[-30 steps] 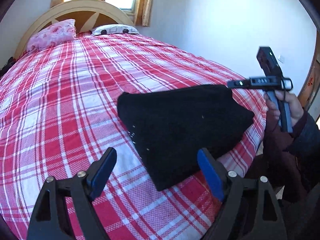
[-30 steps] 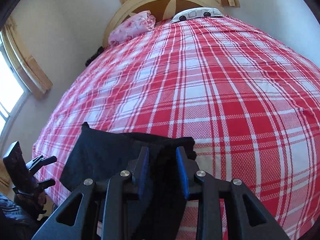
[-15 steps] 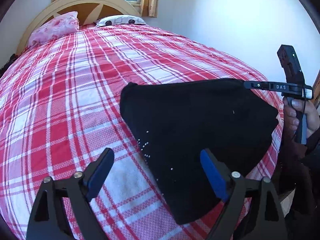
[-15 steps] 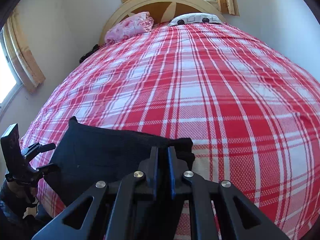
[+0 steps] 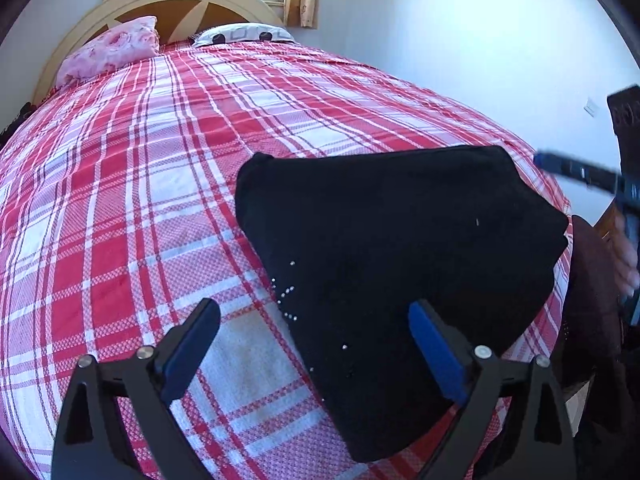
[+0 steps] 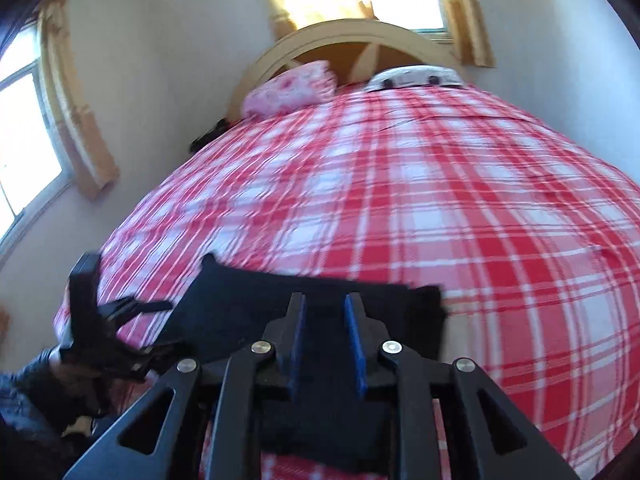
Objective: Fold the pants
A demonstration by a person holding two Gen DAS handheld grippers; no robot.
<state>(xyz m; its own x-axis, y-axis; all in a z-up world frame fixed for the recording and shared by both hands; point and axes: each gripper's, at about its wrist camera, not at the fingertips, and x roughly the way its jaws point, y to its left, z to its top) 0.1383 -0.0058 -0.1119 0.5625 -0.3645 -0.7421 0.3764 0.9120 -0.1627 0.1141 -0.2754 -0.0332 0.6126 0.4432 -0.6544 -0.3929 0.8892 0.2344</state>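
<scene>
The black pants [image 5: 392, 264] lie folded into a flat wedge on the near corner of the red plaid bed [image 5: 168, 184]. My left gripper [image 5: 316, 344] is wide open and empty, hovering over the pants' near left edge. In the right wrist view the pants [image 6: 240, 312] lie just beyond my right gripper [image 6: 326, 328], whose jaws stand a little apart with nothing between them, raised above the cloth. The right gripper also shows at the right edge of the left wrist view [image 5: 580, 172]. The left gripper shows at the lower left of the right wrist view [image 6: 120, 320].
A pink floral pillow [image 5: 108, 52] and a white patterned pillow [image 5: 244, 34] lie at the curved headboard [image 5: 172, 0]. A white wall [image 5: 480, 40] runs along the bed's right side. A window with wooden trim [image 6: 24, 140] stands on the left wall.
My right gripper has opened a little, let go of the pants and lifted up and back. My left gripper has moved closer over the pants and stays open.
</scene>
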